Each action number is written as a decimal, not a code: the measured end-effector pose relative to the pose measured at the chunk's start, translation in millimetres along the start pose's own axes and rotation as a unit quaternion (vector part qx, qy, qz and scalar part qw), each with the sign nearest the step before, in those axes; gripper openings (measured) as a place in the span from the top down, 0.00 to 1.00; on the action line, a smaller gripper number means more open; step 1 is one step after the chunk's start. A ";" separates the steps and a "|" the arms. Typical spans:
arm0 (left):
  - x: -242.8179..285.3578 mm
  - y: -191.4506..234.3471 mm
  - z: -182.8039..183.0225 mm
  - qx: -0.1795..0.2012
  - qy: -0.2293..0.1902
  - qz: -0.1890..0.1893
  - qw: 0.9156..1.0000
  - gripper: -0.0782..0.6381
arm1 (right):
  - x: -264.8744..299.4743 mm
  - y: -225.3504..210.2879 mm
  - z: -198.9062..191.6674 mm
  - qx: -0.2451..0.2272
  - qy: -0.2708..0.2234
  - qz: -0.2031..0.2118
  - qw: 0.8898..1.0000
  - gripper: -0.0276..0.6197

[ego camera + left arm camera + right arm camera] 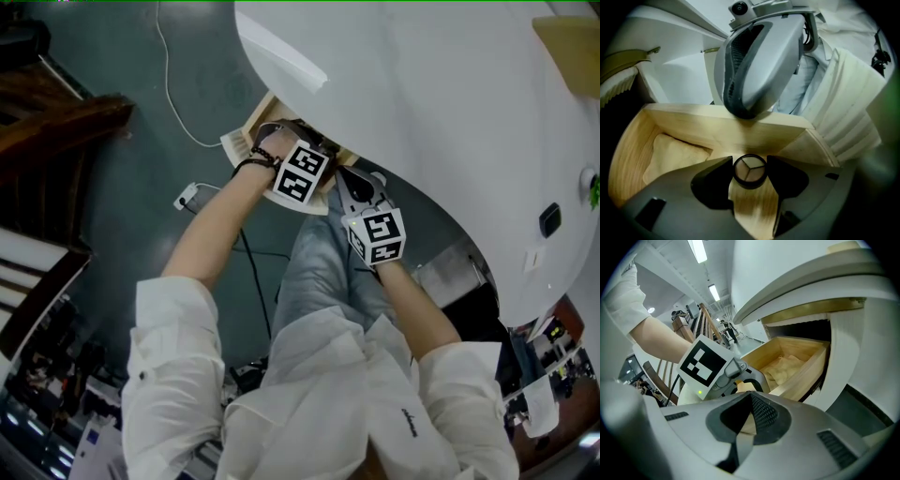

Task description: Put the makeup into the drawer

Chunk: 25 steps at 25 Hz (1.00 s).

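- Left tongs (pixel 750 172): clenched on the round makeup compact (pixel 750 168), held over the open drawer (pixel 689 125).
- Right tongs (pixel 749 401): closed, empty.
- Step: placing. Next, we lower and release.

Place: you worked in a large lab-like hall.
Ceiling: long strip lights (pixel 698 250) ran above you.
Floor: a loose cable (pixel 168 84) lay on grey floor (pixel 122 187).
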<state>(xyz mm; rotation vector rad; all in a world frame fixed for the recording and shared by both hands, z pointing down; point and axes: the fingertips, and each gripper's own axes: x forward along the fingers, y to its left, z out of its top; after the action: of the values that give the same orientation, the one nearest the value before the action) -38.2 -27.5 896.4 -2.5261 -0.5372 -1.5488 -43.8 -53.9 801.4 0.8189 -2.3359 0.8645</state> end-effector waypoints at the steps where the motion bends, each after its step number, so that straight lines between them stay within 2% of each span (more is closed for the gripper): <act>1: 1.6 -1.4 -1.1 0.001 0.001 -0.001 1.000 0.55 | -0.3 -0.1 -0.3 0.000 0.000 0.000 1.000 0.93; 13: 4.7 0.1 -3.4 -0.001 -0.002 0.004 1.000 0.54 | -3.8 7.3 -0.6 0.004 -0.002 0.006 1.000 0.93; 16: -2.4 3.3 -2.4 0.011 0.001 0.013 1.000 0.54 | -6.8 10.0 1.4 0.002 -0.005 0.011 1.000 0.93; 17: -8.3 5.9 -0.3 0.017 0.000 0.023 1.000 0.57 | -9.4 11.4 3.2 0.002 -0.007 0.014 1.000 0.93; 20: -38.3 15.9 12.4 0.023 -0.014 0.074 0.997 0.76 | -23.7 21.3 11.1 -0.002 -0.015 0.021 1.000 0.93; 22: -64.4 19.0 24.2 0.014 -0.031 0.104 0.994 0.81 | -37.7 30.1 21.6 -0.004 -0.025 0.025 0.999 0.93; 25: -104.8 14.9 47.9 -0.006 -0.061 0.128 0.990 0.84 | -68.2 42.3 45.3 -0.006 -0.050 0.031 0.998 0.93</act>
<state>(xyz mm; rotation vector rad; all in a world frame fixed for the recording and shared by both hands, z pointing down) -35.7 -51.6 782.8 -2.5891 -0.2038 -1.3196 -37.3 -35.6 711.3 0.8046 -2.4636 0.8516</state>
